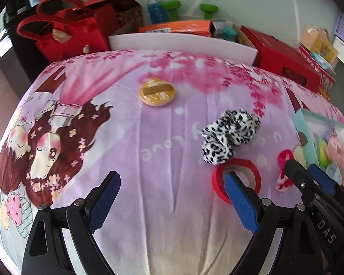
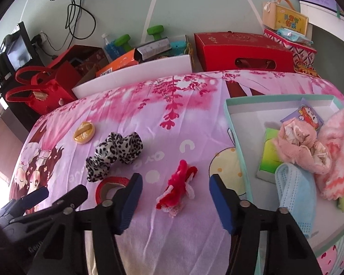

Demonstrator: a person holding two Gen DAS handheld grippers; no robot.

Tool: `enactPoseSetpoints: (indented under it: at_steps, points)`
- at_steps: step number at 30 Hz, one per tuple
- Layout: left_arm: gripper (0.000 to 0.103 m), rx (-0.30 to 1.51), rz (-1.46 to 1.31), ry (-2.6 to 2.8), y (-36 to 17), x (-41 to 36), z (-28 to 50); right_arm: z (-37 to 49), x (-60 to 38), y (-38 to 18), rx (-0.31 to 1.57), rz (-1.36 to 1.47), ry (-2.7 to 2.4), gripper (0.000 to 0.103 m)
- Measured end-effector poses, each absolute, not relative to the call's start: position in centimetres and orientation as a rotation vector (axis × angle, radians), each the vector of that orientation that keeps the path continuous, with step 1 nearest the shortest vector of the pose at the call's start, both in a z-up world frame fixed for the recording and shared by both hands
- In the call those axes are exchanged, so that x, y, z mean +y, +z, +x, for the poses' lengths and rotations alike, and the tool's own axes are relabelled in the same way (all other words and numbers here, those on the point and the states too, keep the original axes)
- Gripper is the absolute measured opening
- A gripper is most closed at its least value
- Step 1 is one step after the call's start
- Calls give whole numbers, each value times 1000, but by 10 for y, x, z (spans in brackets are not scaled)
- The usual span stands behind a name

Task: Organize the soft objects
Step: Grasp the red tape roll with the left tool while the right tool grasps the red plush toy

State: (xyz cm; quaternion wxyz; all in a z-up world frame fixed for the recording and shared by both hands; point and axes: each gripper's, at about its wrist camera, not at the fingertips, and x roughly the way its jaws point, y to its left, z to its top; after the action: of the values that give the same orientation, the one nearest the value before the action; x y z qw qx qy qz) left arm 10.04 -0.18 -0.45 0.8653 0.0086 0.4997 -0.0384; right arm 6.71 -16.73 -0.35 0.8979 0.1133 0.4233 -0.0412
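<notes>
My left tongs (image 1: 172, 197) stand wide apart over the pink sheet (image 1: 162, 151), with nothing between the pads. One blue pad (image 1: 237, 197) lies across the red tape roll (image 1: 252, 176) in view; I cannot tell whether it touches. Just beyond the roll sits the leopard scrunchie (image 1: 229, 135), and farther off, apart from everything, the yellow puff (image 1: 157, 92).

My right tongs (image 2: 175, 190) are partly open, empty, with the red yarn piece (image 2: 178, 185) lying on the sheet between and just ahead of the fingers; the pads do not press on it.

To the right the teal box (image 2: 236, 128) rests on the sheet. In it lie a pink fluffy cloth (image 2: 298, 144), a blue mask (image 2: 291, 188) hanging over the near wall, a pink knit (image 2: 339, 155) and a green packet (image 2: 270, 155). Red boxes (image 2: 245, 50) and a red bag (image 2: 43, 89) stand behind the bed.
</notes>
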Motion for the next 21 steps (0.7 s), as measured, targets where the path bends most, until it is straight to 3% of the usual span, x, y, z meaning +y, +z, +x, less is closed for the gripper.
enactPoseSetpoints:
  at_steps: [10,21]
  points:
    - [92,1084,22,-95,-14,-3,103,72,-170,-17,928,250,-78,44]
    - [92,1094,13,-130,-14,-13,105,75,-172,-26,967,254,-83,38]
